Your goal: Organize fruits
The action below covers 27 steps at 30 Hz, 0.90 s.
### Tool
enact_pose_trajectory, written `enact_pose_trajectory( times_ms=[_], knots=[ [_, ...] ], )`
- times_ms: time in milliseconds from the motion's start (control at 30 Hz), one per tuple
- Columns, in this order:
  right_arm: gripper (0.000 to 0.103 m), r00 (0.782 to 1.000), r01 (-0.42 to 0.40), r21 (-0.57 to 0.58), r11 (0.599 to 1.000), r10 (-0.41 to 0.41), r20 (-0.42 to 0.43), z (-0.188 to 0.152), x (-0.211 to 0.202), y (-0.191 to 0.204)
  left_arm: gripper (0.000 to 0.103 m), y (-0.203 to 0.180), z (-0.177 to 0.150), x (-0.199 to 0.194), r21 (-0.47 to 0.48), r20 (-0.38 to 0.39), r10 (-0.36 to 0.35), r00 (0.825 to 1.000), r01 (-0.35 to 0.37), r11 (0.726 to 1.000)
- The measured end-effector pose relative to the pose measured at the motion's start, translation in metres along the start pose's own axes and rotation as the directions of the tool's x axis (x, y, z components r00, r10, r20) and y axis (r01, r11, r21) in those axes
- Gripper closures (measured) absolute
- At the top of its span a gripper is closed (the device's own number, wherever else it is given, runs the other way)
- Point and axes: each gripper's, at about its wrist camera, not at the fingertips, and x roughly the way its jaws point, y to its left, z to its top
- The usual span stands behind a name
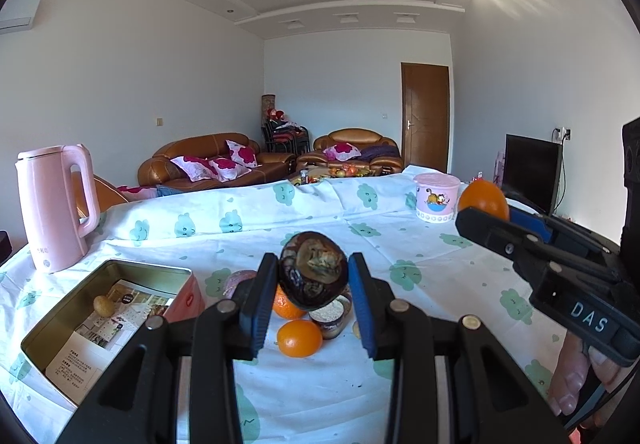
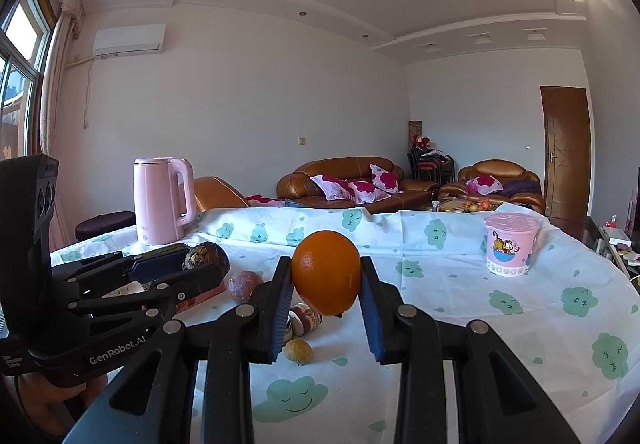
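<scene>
My left gripper is shut on a dark brown, wrinkled fruit, held above the table. My right gripper is shut on an orange, also lifted clear of the cloth. In the left wrist view the right gripper shows at the right with the orange. In the right wrist view the left gripper shows at the left with the dark fruit. Below lie two oranges, a cut fruit, a reddish fruit and a small yellowish fruit. An open metal tin holds a small yellowish fruit.
A pink kettle stands at the table's far left. A pink lidded cup with a cartoon print stands at the far right. A white cloth with green clouds covers the table. A hand holds the right gripper.
</scene>
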Motion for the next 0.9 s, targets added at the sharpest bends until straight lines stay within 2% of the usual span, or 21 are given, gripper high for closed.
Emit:
enact_pose_trajectory(
  times_ms=[267, 567, 900],
  knots=[
    [0.069, 0.995, -0.101, 0.002, 0.995, 0.101, -0.004, 0.034, 0.012, 0.017, 0.066, 0.049, 0.014, -0.007, -0.068, -0.028, 0.043, 0.999, -0.045, 0.997],
    [0.069, 0.971, -0.238, -0.03, 0.971, 0.238, 0.002, 0.085, 0.038, 0.055, 0.066, 0.111, 0.026, -0.01, -0.104, -0.039, 0.169, 0.985, -0.172, 0.98],
    [0.069, 0.949, -0.314, -0.071, 0.947, 0.312, -0.042, 0.102, 0.078, 0.103, 0.066, 0.156, 0.026, -0.01, -0.114, -0.066, 0.244, 0.968, -0.25, 0.961]
  ],
)
